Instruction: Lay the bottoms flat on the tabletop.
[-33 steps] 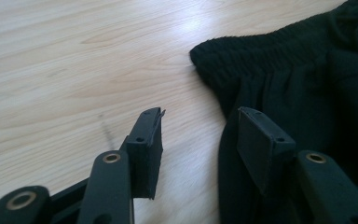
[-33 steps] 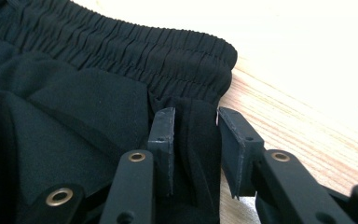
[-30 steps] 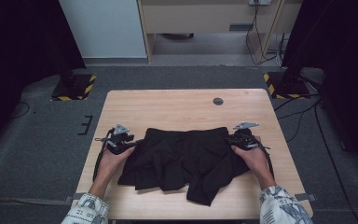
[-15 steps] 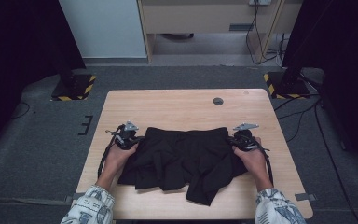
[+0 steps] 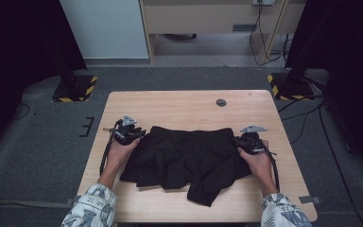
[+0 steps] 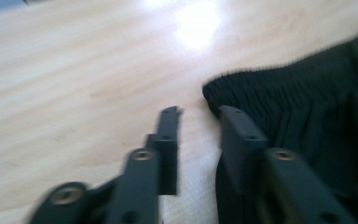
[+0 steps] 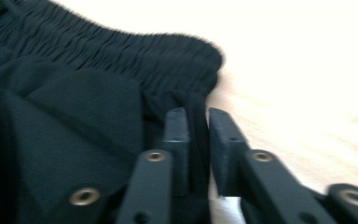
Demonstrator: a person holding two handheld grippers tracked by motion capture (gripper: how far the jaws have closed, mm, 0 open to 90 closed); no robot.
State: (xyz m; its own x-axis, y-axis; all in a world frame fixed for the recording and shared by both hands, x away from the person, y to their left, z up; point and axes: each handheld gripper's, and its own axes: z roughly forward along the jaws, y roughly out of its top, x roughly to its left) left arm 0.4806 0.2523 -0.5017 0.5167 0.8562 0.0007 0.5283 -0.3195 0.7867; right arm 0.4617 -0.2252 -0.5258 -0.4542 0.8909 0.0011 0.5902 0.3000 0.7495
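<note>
Black shorts (image 5: 184, 158) lie flat mid-table (image 5: 179, 106), waistband (image 5: 191, 131) on the far side, legs toward the person. One leg hangs lower near the front edge, right of centre. Fabric is bunched in folds across the middle.

Left gripper (image 5: 131, 135) sits at the left waistband corner, hand (image 5: 118, 153) behind it on the table. In the left gripper view, left gripper (image 6: 196, 116) jaws stand apart with a narrow gap, bare wood between them. Its right-hand jaw lies against the waistband corner (image 6: 242, 88), the other over bare table. No cloth pinched. Jaws have just been opening after a brief close; nothing between them.

Right gripper (image 5: 246, 142) sits at the right waistband corner, hand (image 5: 260, 161) behind it. In the right gripper view, right gripper (image 7: 196, 116) jaws are narrow, with a strip of dark cloth in the gap. Left-hand jaw sits over the shorts, the other at the fabric edge by bare wood. Jaws have just been opening a little. Can't tell if the pads press the cloth: blur, and the gap looks slightly wider than the strip.

Both views are motion-blurred.

Small dark round disc (image 5: 221, 102) on the far table, well apart from the shorts. Cables trail from both grippers back along the forearms. Patterned sleeves (image 5: 92, 208) at the bottom.
</note>
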